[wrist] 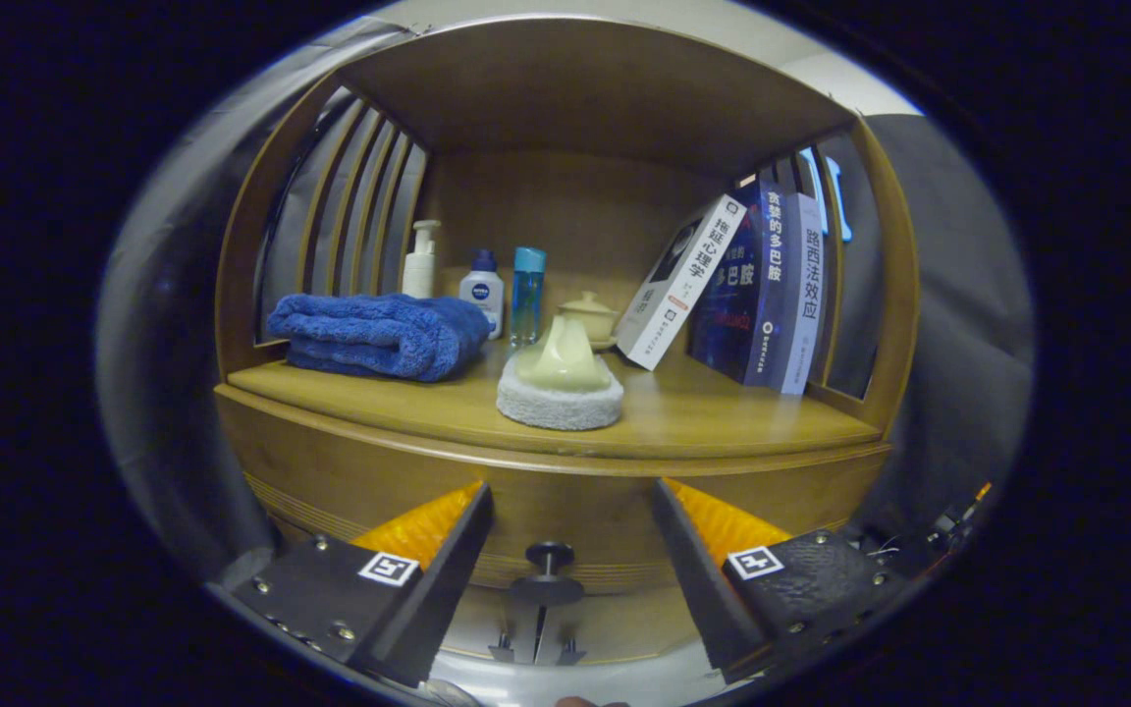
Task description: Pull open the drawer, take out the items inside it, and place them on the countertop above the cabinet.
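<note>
A wooden cabinet stands ahead, its drawer front (565,511) shut below the countertop (723,417). A dark round knob (548,570) sticks out from the drawer front. My gripper (570,506) is open, its two fingers wide apart on either side of the knob and close to the drawer front, touching nothing. The inside of the drawer is hidden.
On the countertop lie a folded blue towel (379,334), a pale cream piece on a white pad (561,388), a small lidded cup (590,314), three bottles (482,290) at the back, and leaning books (752,290) at the right. Slatted side walls and a wooden top close the shelf.
</note>
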Action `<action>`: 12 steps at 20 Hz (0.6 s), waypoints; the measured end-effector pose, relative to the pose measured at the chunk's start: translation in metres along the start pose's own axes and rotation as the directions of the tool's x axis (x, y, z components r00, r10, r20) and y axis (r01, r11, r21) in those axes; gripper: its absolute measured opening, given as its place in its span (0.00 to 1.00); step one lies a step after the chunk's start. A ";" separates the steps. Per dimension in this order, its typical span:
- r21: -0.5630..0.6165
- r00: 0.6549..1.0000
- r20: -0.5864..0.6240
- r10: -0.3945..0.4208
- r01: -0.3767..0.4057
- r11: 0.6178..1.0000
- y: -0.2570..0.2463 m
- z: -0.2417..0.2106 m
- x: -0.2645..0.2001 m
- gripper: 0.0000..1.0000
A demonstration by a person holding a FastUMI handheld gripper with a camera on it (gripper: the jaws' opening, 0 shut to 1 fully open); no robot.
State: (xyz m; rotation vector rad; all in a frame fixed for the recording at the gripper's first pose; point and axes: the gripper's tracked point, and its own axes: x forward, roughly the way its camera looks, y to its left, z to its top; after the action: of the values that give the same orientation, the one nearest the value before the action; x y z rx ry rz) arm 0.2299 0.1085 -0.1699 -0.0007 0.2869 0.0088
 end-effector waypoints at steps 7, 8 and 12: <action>-0.015 0.999 0.033 0.017 -0.016 1.000 0.004 0.019 -0.012 0.97; -0.019 0.999 0.041 0.017 -0.017 1.000 0.004 0.022 -0.016 0.97; -0.001 0.998 0.051 0.028 -0.028 1.000 0.001 0.029 -0.034 0.97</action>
State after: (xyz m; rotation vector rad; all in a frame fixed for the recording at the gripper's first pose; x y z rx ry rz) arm 0.2055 0.1098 -0.1320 0.0029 0.2362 0.0364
